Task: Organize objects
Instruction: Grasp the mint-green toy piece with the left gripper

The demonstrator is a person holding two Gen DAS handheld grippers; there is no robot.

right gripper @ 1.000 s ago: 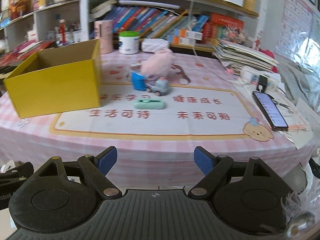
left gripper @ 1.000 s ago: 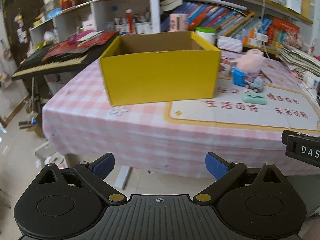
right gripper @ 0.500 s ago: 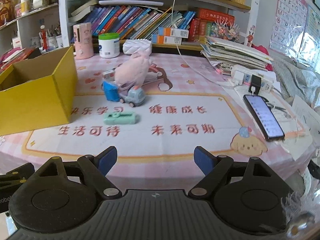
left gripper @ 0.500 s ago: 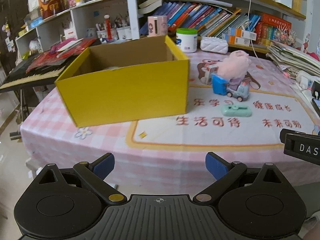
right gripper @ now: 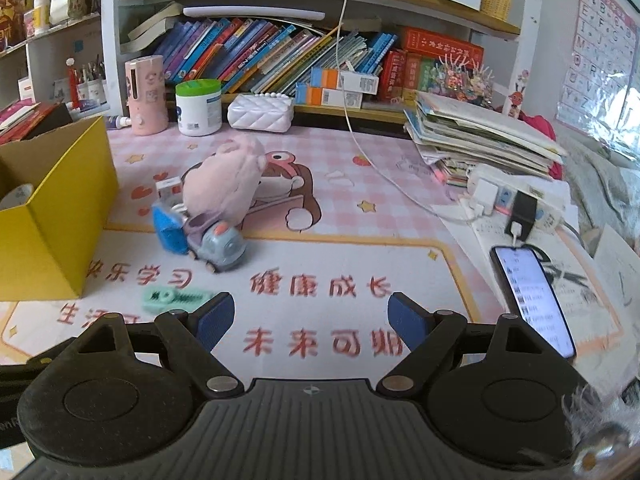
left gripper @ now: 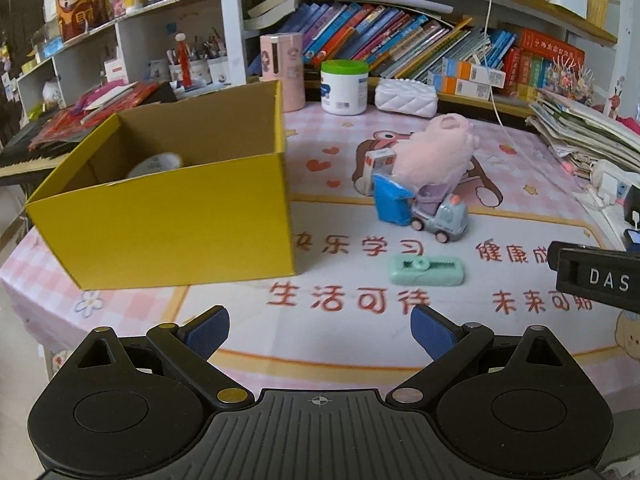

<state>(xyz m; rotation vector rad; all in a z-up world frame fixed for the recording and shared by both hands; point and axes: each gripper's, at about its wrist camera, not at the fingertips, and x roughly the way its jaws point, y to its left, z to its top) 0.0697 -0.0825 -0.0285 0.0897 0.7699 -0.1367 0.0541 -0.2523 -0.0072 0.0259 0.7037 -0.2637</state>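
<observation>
Both grippers have come in over the table edge since a sec ago; box & toys sit much nearer now. Left gripper (left gripper: 320,326) is spread wide w/ nothing between the pads; right gripper (right gripper: 310,318) likewise, empty. Step looks like the approach, pre-pick; nothing lifted yet. Loose items lie near the mat's middle: green clip-like thing (left gripper: 427,270) closest, toy truck (left gripper: 422,210) just behind, pink plush (left gripper: 434,152) leaning on the truck. Next move prob needs one gripper lowered to straddle the green piece, then close. Yellow box (left gripper: 168,220) stands to the left, open-topped; inside, a pale roll (left gripper: 154,164), maybe tape; rest of the floor hidden.
</observation>
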